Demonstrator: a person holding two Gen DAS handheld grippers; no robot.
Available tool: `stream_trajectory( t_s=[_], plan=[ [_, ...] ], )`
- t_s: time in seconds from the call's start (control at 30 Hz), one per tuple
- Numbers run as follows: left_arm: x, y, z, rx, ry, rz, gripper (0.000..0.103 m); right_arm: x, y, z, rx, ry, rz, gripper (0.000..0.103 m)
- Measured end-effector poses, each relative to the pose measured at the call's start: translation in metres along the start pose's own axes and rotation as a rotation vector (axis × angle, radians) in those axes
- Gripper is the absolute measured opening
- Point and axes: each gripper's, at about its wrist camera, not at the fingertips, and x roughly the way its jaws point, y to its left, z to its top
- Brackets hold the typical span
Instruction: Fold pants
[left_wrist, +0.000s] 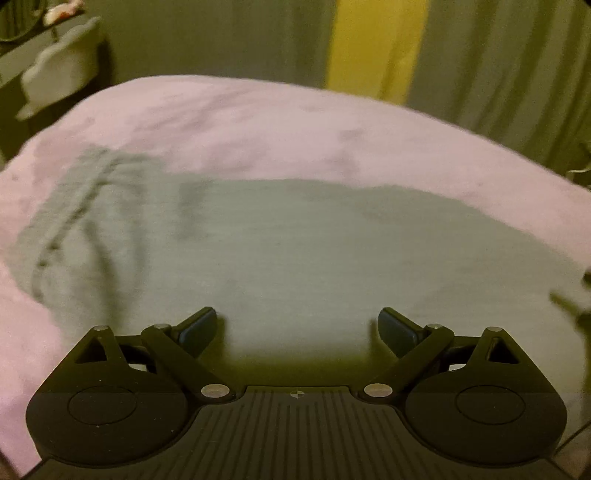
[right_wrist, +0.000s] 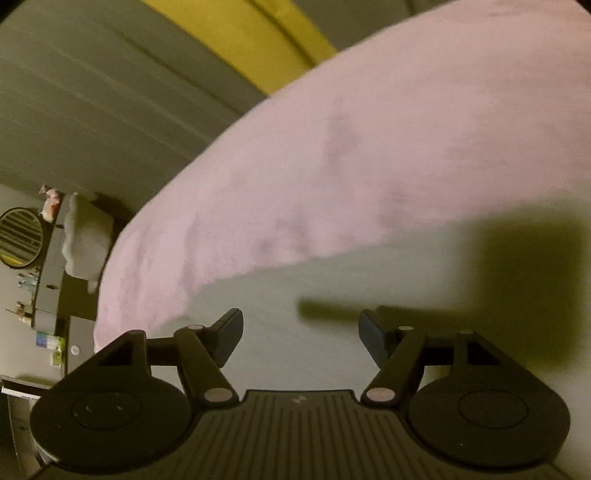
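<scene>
Grey pants (left_wrist: 295, 251) lie spread flat on a pink blanket (left_wrist: 258, 125), with the drawstring waistband at the left (left_wrist: 74, 206). My left gripper (left_wrist: 297, 326) is open and empty, just above the near edge of the pants. In the right wrist view the same grey fabric (right_wrist: 332, 295) fills the lower middle, with the pink blanket (right_wrist: 332, 166) beyond it. My right gripper (right_wrist: 301, 332) is open and empty, close above the fabric, and throws a dark shadow on it at the right. Both views are blurred.
Grey curtains with a yellow strip (left_wrist: 373, 48) hang behind the bed. A dark shelf with a pale cloth (left_wrist: 62, 70) stands at the far left. The right wrist view shows that shelf with a round mirror (right_wrist: 20, 236) and small items.
</scene>
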Motion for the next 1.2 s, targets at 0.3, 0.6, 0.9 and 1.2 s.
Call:
stream_trajectory(
  t_s=[0.3,0.6,0.9,1.2],
  plan=[
    [0.030,-0.079,-0.027,0.069,0.177,-0.037,0.098,-0.125,-0.196,-0.047,0.308,-0.105,-0.145,0.067],
    [0.027,-0.148,-0.040,0.191,0.198,-0.027,0.098,-0.241,-0.282,-0.078,0.381,-0.307,-0.732,0.083],
    [0.024,-0.198,-0.051,0.293,0.227,-0.047,0.098,-0.238,-0.316,-0.089,0.537,-0.362,-0.359,0.083],
    [0.029,-0.216,-0.050,0.306,0.255,-0.059,0.098,-0.254,-0.332,-0.100,0.552,-0.437,-0.255,0.025]
  ],
)
